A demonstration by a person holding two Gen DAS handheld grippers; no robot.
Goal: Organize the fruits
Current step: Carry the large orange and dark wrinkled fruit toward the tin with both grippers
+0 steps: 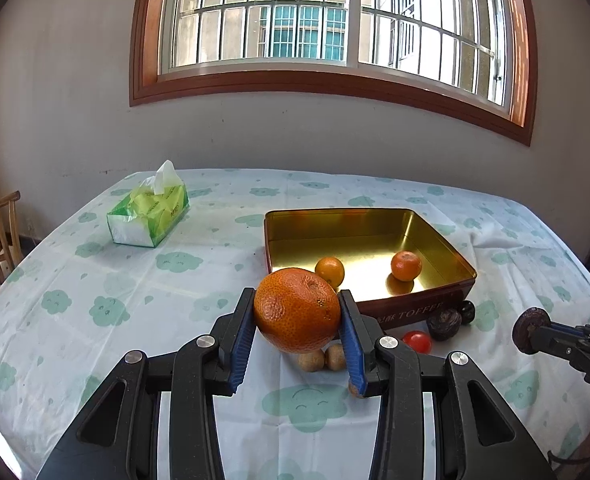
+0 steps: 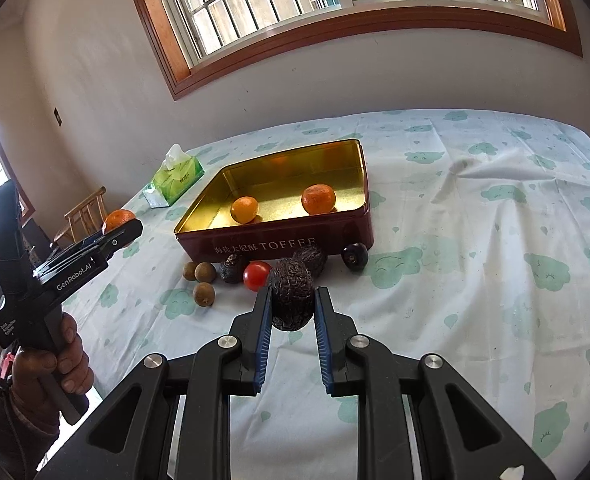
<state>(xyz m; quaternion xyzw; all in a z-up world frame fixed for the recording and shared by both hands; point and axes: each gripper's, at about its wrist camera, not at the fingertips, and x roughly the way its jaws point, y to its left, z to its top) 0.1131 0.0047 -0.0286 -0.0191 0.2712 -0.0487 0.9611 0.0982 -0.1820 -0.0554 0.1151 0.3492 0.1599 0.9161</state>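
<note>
A tissue box (image 1: 149,214) is seen at ten o'clock of the toffee tin (image 1: 427,308) (two tangerines inside); the large tangerine (image 1: 297,309) is clamped by the left gripper (image 1: 298,334), a wrinkled dark fruit (image 2: 292,300) by the right gripper (image 2: 293,312).

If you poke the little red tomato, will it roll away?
Probably. The tomato looks round and shiny, so it likely rolls easily. It may not get far: a dark fruit and the tin sit close by. It probably squashes if pinched hard.

We see a glossy gold metal tin (image 1: 435,240) beside a matt, creased cloth (image 1: 95,280) and a dimpled orange (image 1: 297,310).
</note>
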